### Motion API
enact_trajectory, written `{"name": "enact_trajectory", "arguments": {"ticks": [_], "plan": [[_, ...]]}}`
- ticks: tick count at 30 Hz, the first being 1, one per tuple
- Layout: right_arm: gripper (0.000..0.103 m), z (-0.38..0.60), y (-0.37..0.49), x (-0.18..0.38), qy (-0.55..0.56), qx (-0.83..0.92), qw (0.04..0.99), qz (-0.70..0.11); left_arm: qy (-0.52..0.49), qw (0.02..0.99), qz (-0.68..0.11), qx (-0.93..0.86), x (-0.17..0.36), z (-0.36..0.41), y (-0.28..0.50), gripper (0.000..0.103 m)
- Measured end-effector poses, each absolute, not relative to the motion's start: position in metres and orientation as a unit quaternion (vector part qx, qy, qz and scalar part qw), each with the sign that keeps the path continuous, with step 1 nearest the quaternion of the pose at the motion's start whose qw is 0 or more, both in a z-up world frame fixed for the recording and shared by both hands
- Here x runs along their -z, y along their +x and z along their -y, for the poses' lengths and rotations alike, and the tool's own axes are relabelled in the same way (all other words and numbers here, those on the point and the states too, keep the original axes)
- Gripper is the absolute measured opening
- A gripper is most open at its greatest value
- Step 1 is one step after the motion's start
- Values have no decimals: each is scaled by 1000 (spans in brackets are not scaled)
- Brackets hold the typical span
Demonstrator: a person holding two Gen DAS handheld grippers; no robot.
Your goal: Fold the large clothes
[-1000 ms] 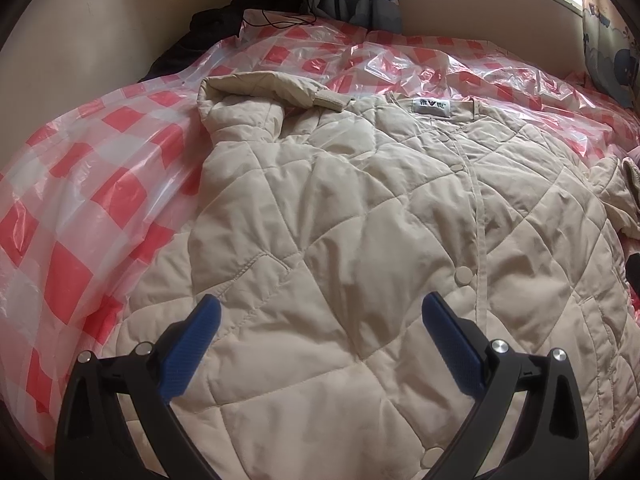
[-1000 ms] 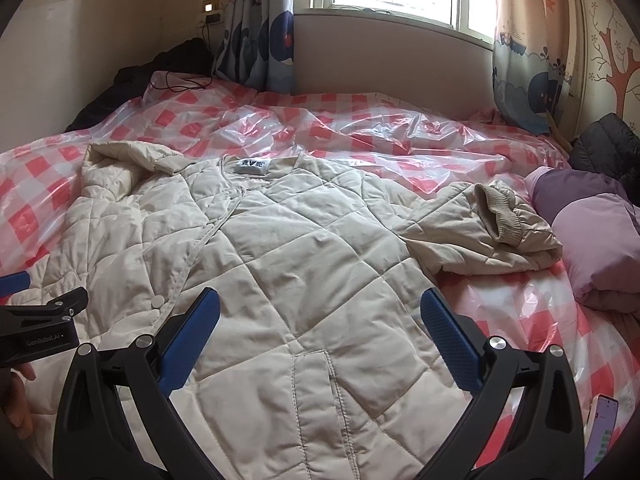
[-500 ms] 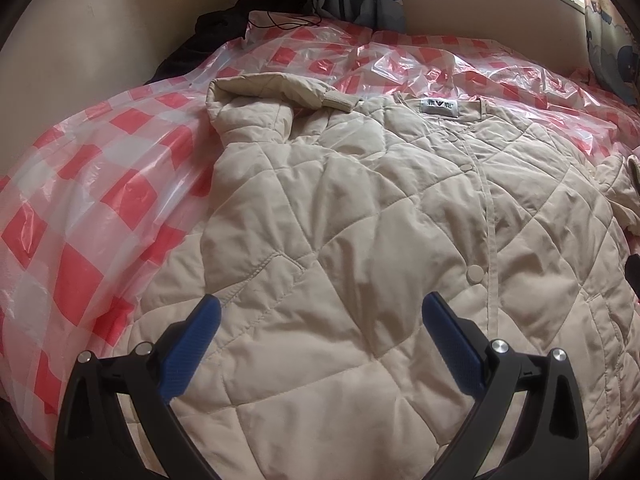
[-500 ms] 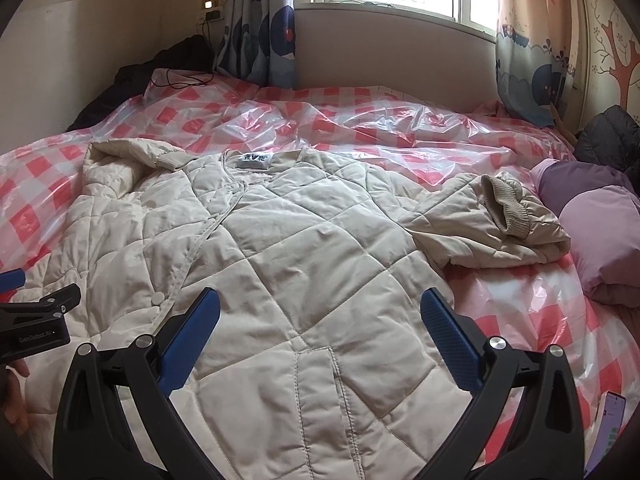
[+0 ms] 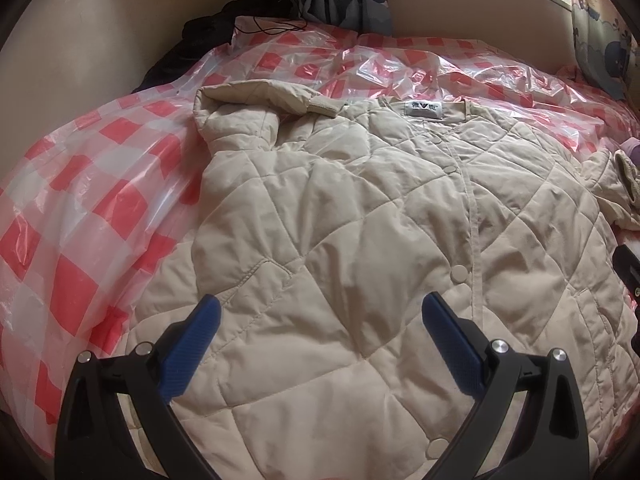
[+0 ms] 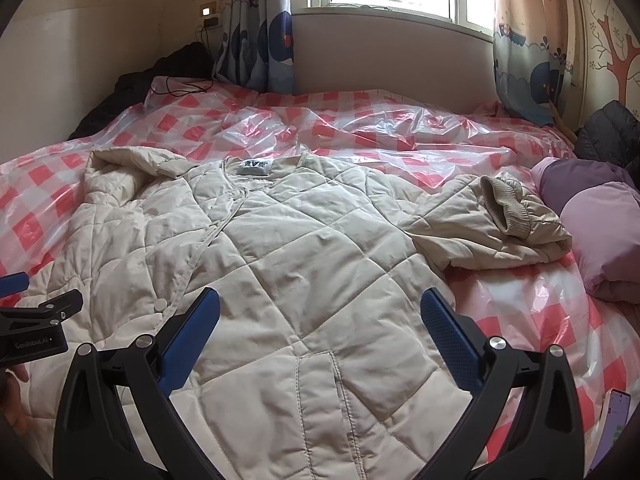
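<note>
A beige quilted jacket (image 5: 360,208) (image 6: 288,264) lies front up and snapped shut on a bed, collar label toward the window. Its left sleeve (image 5: 256,116) is bent up beside the collar. The other sleeve (image 6: 492,224), with a ribbed cuff, is folded back on itself at the right. My left gripper (image 5: 320,316) hovers open over the jacket's lower left panel, holding nothing. Over the lower right panel, near the pocket, my right gripper (image 6: 320,308) hangs open and empty. The left gripper also shows in the right wrist view at the left edge (image 6: 24,312).
A red-and-white checked plastic sheet (image 6: 360,128) covers the bed. A folded purple garment (image 6: 600,216) lies at the right, with a dark jacket (image 6: 608,128) behind it. Dark clothing and a cable (image 5: 240,12) sit in the far left corner. A phone (image 6: 612,412) lies near the bed's front right.
Both views have drawn back and risen slightly, so more of the jacket and bed shows. The jacket has not moved and both grippers stay open.
</note>
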State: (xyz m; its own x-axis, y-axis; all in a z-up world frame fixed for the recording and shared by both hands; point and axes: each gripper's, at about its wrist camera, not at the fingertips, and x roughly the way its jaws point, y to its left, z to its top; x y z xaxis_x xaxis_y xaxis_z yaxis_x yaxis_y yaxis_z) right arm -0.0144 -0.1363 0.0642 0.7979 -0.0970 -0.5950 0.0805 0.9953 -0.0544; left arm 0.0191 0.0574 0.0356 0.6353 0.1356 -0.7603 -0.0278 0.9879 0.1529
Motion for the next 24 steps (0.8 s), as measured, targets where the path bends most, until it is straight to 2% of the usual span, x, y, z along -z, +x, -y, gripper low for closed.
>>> {"name": "enact_trajectory", "arguments": {"ticks": [15,24], "plan": [[97,161,-7,-65,-2,68,940,-334,68,890,-450,17,-29,-26,29,97],[97,276,11,-118,-61,162,936,-305,71,889,-452,15,-29,-25,31,97]]}}
